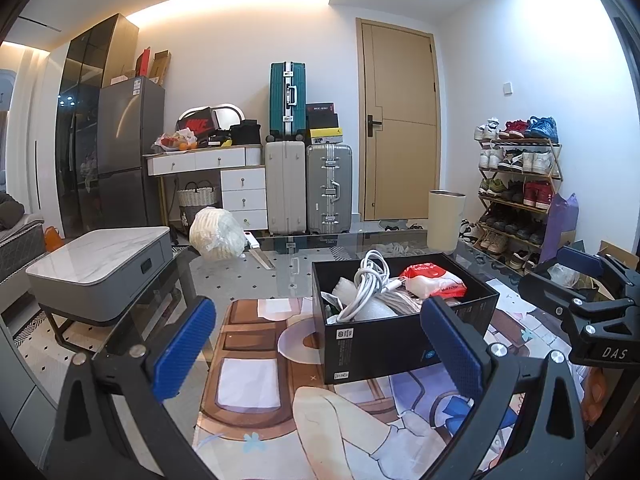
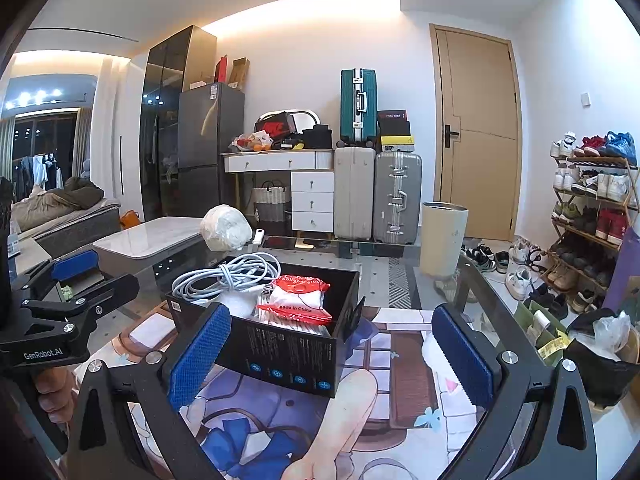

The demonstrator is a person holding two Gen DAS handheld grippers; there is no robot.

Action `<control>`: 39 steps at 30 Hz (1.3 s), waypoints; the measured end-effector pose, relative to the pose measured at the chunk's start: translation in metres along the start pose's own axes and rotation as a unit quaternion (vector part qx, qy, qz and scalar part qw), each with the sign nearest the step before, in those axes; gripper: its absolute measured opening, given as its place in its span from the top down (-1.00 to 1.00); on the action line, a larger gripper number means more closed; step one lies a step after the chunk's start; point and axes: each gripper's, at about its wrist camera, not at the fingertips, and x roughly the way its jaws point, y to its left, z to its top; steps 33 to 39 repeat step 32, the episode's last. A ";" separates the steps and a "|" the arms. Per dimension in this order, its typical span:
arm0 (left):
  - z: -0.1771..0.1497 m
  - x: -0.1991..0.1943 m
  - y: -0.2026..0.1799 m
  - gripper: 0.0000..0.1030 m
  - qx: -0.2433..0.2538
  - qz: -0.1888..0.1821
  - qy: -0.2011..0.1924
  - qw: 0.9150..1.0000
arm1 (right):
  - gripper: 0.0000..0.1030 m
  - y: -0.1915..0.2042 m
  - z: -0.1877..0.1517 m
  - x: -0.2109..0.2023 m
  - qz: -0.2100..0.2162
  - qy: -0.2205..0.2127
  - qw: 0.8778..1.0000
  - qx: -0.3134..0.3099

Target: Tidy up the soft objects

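A black open box [image 1: 384, 344] [image 2: 296, 354] stands on a printed mat [image 1: 256, 376] [image 2: 400, 368] on the glass table. In it lie a coiled white cable [image 1: 370, 280] [image 2: 228, 276], a red and white packet [image 1: 434, 280] [image 2: 300, 300] and other white soft items. My left gripper [image 1: 320, 346] is open and empty, held just in front of the box. My right gripper [image 2: 332, 352] is open and empty, with the box's near corner between its fingers. Each gripper shows at the edge of the other's view.
A cream cup [image 1: 446, 220] [image 2: 442, 240] stands on the table behind the box. A white plastic-wrapped bundle [image 1: 218, 236] [image 2: 226, 228] lies at the far left of the table. A shoe rack [image 1: 516, 192], suitcases [image 1: 308, 188] and a low grey table [image 1: 100, 268] stand beyond.
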 end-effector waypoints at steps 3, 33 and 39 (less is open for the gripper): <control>0.000 0.000 0.000 -1.00 0.000 0.000 -0.001 1.000 | -0.99 0.001 0.000 0.000 -0.001 0.002 1.000 0.001; -0.001 0.000 0.001 -1.00 0.002 0.000 0.001 1.000 | -0.99 0.003 0.001 -0.001 0.002 0.002 1.000 -0.002; -0.001 0.000 0.001 -1.00 0.002 0.000 0.001 1.000 | -0.99 0.003 0.001 -0.001 0.002 0.002 1.000 -0.002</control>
